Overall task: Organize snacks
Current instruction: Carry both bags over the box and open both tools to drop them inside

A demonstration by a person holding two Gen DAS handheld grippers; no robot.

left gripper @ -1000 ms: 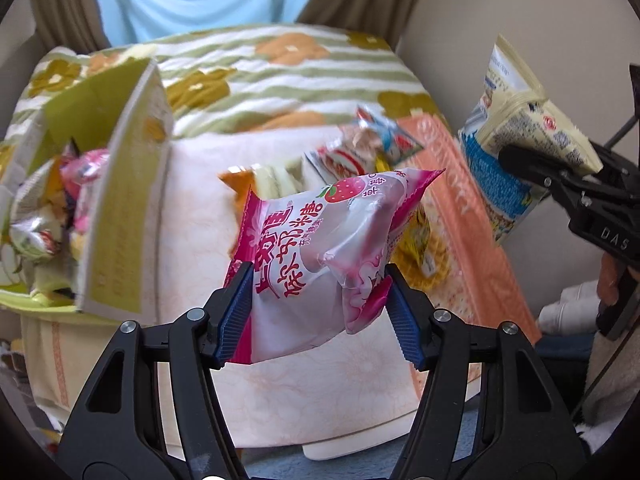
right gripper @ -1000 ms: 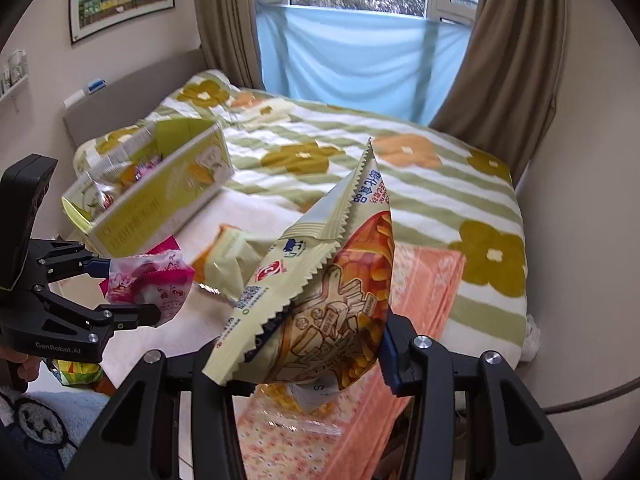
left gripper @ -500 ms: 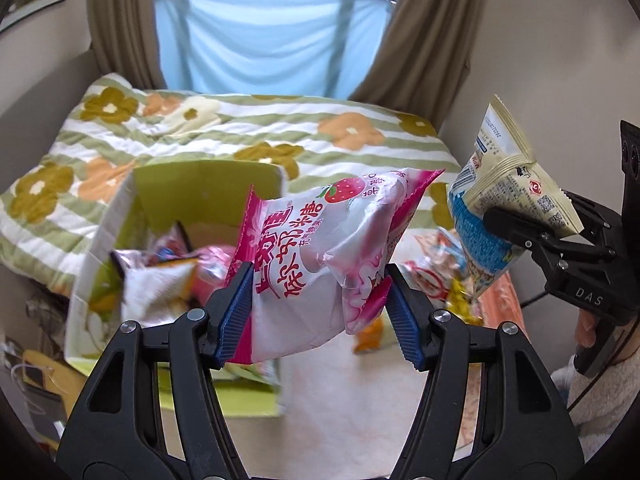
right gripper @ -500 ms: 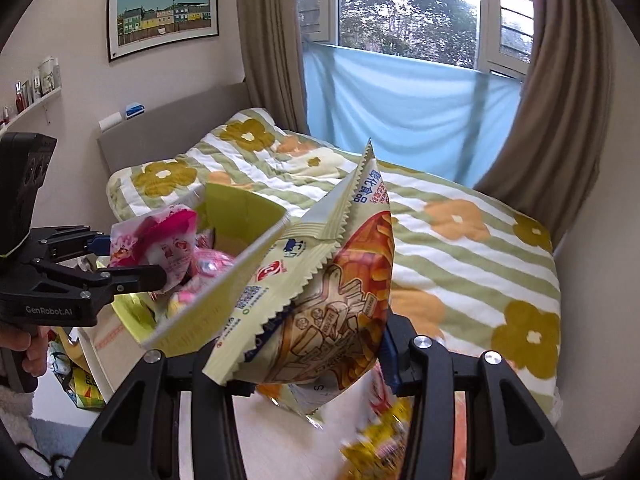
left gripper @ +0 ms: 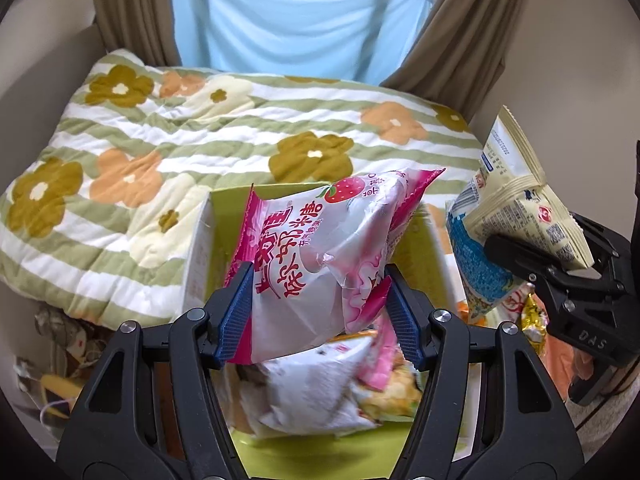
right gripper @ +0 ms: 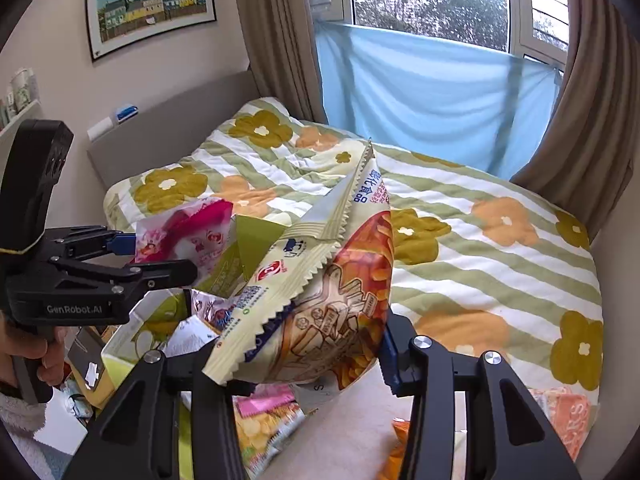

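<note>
Mid-delivery: the left gripper [left gripper: 318, 314] hangs clamped on the pink strawberry candy bag [left gripper: 320, 256] above the green box [left gripper: 224, 216], the right gripper [right gripper: 304, 360] grips the cream snack bag [right gripper: 320, 292] beside it; next, I judge, fingers part over the box

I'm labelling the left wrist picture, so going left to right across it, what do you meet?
Flowered quilt → green box → pink strawberry candy bag in the left gripper → cream snack bag in the right gripper.
</note>
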